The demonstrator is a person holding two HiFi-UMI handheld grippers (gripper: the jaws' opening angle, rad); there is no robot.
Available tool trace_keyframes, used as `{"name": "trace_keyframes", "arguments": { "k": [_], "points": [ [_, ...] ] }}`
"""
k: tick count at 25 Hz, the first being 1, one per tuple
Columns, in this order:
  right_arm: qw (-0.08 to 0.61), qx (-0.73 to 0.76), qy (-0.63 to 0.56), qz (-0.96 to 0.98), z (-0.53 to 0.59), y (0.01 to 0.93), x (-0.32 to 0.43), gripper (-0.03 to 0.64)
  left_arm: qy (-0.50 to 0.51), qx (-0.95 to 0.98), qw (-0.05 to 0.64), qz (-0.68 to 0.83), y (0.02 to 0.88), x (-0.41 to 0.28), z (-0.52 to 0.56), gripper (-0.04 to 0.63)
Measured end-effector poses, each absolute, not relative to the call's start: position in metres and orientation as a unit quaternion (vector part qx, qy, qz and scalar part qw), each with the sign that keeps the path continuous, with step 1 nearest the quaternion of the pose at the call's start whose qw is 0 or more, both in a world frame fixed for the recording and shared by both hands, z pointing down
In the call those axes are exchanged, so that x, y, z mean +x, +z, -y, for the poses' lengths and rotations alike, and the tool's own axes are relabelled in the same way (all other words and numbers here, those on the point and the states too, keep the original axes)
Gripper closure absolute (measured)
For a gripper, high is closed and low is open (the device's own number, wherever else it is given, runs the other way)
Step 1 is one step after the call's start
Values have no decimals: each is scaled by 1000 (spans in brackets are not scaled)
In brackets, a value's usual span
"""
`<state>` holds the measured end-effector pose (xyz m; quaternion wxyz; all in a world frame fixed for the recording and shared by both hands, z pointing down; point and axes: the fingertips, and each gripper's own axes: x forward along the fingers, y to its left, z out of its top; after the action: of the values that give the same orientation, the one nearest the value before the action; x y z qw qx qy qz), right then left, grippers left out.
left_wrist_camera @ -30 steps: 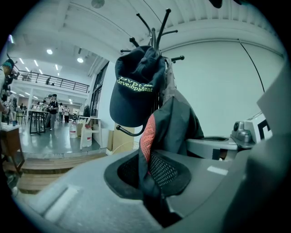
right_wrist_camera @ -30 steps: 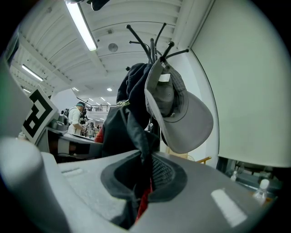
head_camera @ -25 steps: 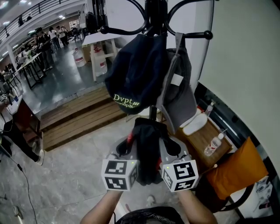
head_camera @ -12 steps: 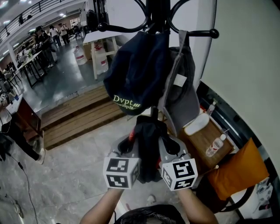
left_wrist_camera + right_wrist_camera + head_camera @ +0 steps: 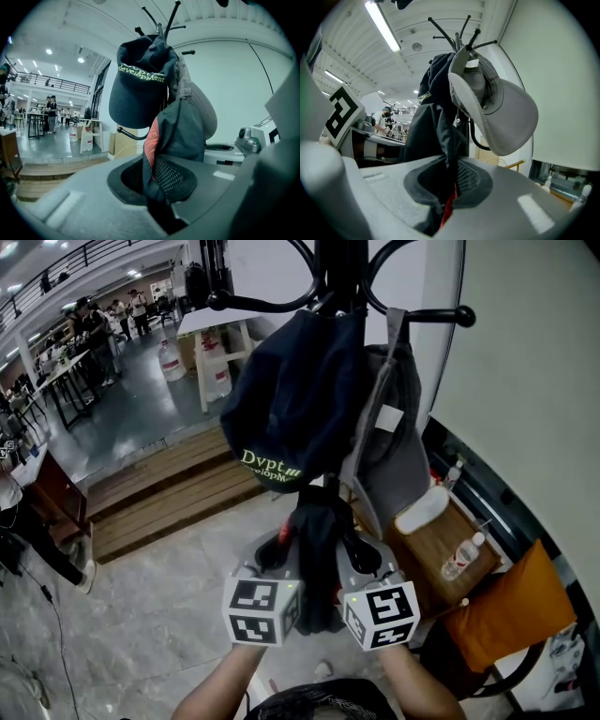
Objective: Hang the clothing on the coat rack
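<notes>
A black coat rack (image 5: 338,273) stands straight ahead, its hooks (image 5: 164,21) spreading at the top. A navy cap (image 5: 291,395) with green lettering and a grey cap (image 5: 389,442) hang from it. Just below them a black garment (image 5: 319,540) with a red mesh lining is pinched from both sides. My left gripper (image 5: 279,554) is shut on its left fold and my right gripper (image 5: 356,554) on its right fold. In the left gripper view the garment (image 5: 180,133) rises from my left gripper (image 5: 157,183) toward the navy cap (image 5: 140,79). In the right gripper view the garment (image 5: 436,136) hangs in my right gripper (image 5: 447,190) beside the grey cap (image 5: 499,110).
A low wooden table (image 5: 427,540) with water bottles (image 5: 461,556) and an orange cushion (image 5: 506,601) sit at the right by the white wall (image 5: 534,381). Wooden steps (image 5: 169,488) lie to the left. People and tables (image 5: 84,334) are far back left.
Both grippers and the garment have edged slightly upward, closer under the hanging caps. Both grips are unchanged.
</notes>
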<state>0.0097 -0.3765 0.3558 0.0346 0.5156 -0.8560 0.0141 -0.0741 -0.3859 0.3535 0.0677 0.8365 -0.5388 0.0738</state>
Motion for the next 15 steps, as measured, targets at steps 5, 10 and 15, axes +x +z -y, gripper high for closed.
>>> {"name": "trace_keyframes", "arguments": {
  "k": [5, 10, 15],
  "points": [
    [36, 514, 13, 857, 379, 358, 8, 595, 70, 840, 70, 533, 355, -70, 390, 561],
    [39, 512, 16, 858, 381, 361, 8, 595, 68, 844, 74, 527, 358, -67, 391, 560],
    [38, 509, 17, 860, 382, 363, 7, 595, 67, 845, 76, 525, 360, -64, 391, 560]
  ]
}}
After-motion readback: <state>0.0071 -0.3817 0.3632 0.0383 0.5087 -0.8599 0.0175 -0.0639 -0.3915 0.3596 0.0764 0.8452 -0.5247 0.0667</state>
